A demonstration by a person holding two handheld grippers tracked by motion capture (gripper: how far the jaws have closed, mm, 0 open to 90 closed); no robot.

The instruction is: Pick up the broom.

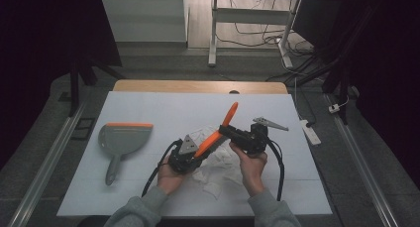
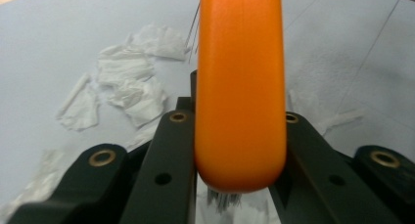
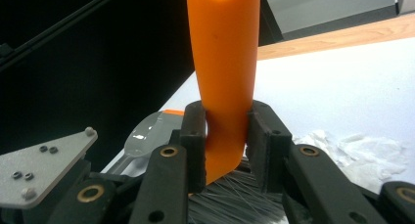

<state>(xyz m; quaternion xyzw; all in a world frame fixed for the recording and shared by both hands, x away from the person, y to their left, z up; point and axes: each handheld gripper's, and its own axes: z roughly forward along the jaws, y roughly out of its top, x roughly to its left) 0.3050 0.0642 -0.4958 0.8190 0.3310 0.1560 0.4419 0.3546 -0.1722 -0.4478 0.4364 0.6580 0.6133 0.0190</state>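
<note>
Starting at the left of the table (image 1: 148,100), a grey dustpan (image 1: 119,140) with an orange lip lies flat, well apart from the work. Next, the left gripper (image 1: 190,157) is clamped on the orange brush (image 1: 218,130), its jaws pressed against both sides of the handle in the left gripper view, where the brush (image 2: 240,87) runs up between them. The brush is held off the table, slanting up toward the far side above the torn paper scraps (image 1: 213,160). Further right, the right gripper (image 1: 233,134) is closed on the same handle, with grey bristles (image 3: 230,197) showing just below its jaws in the right gripper view. Assessment: the brush appears light and stiff, of smooth moulded plastic that could slide between hard pads; the bristles are soft and would splay if pinched. The handle's flat-sided waist near the bristles looks the soundest place to grip. The scraps are flimsy and likely to scatter.
</note>
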